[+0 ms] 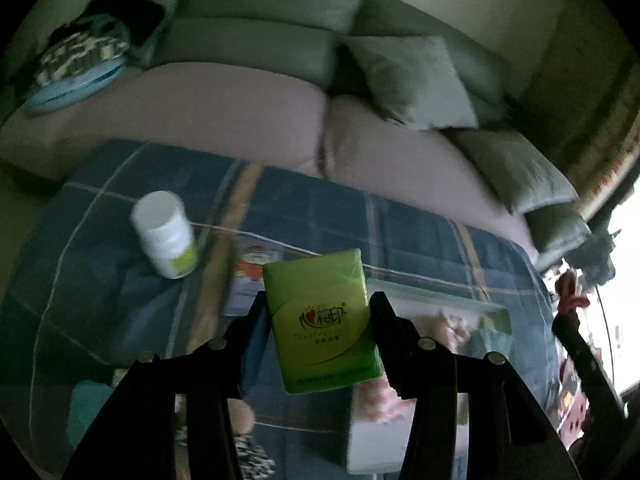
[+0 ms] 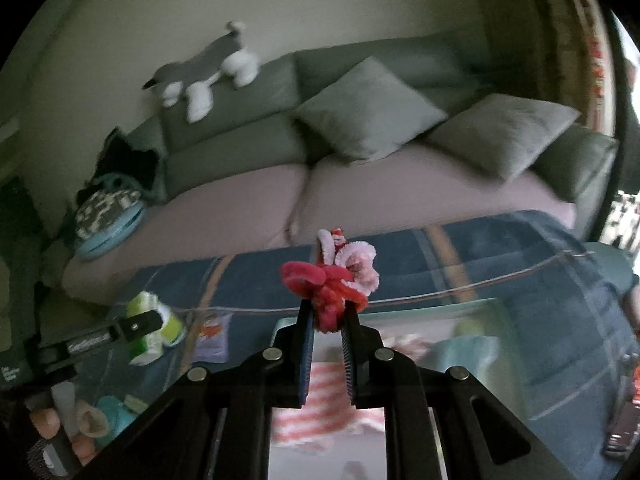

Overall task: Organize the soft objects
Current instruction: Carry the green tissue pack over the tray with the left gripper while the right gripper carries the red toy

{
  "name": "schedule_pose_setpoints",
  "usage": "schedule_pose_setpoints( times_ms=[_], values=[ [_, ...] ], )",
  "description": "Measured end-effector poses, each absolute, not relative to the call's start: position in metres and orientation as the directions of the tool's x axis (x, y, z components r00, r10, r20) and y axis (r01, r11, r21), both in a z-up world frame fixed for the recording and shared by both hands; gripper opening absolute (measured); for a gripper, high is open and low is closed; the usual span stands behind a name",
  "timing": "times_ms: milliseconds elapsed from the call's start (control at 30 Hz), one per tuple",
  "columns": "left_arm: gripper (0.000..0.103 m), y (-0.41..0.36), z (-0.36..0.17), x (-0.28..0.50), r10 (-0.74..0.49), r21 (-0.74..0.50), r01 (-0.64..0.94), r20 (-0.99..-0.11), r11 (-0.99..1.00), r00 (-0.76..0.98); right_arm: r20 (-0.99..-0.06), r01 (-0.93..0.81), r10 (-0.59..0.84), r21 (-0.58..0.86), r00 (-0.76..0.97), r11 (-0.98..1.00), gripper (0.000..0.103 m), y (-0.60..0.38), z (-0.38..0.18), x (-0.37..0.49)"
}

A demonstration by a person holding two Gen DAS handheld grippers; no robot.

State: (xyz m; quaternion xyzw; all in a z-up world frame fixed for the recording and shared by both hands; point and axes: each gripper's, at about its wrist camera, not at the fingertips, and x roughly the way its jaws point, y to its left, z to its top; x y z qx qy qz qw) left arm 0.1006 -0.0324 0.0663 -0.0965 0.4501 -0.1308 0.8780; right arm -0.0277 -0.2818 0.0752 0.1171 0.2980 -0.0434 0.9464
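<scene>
- Left gripper (image 1: 318, 332): both fingers were clamped on the sides of a green tissue pack (image 1: 322, 320), which was held above the glass table (image 1: 400, 276).
- Tissue pack label: a red heart emblem with Chinese characters beside it, and a line of small print beneath, too blurred to read.
- White bottle (image 1: 166, 236): it stood near the table's far left edge, with a yellow-green band around its lower part; any text on it was unreadable.
- Right gripper (image 2: 328, 320): its fingers were nearly closed, pinching a red and pink fuzzy flower (image 2: 334, 276) by its lower part, above the table.
- Sofa (image 2: 240, 204): it lay beyond the table's far edge, bearing grey cushions (image 2: 368, 108) and a grey-and-white plush dog (image 2: 208, 76) on its backrest.
</scene>
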Motion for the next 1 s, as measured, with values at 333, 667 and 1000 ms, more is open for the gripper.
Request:
schedule_pose_setpoints(
  times_ms=[333, 667, 1000],
  values=[
    [0.051, -0.106, 0.059, 0.067, -0.370, -0.220, 0.340, -0.797, 0.914, 0.478, -0.632, 0.337, -0.155, 0.178, 0.760, 0.925, 0.014, -0.347, 0.070, -0.069],
    [0.051, -0.149, 0.030, 0.035, -0.361, -0.171, 0.440, -0.845, 0.882, 0.396, -0.737, 0.430, -0.171, 0.175, 0.654, 0.886, 0.014, -0.377, 0.028, -0.090],
    [0.051, -0.168, -0.022, 0.032, -0.338, -0.196, 0.453, -0.905, 0.869, 0.257, -0.859, 0.453, -0.092, 0.171, 0.504, 0.875, 0.014, -0.383, -0.042, -0.066]
  ],
)
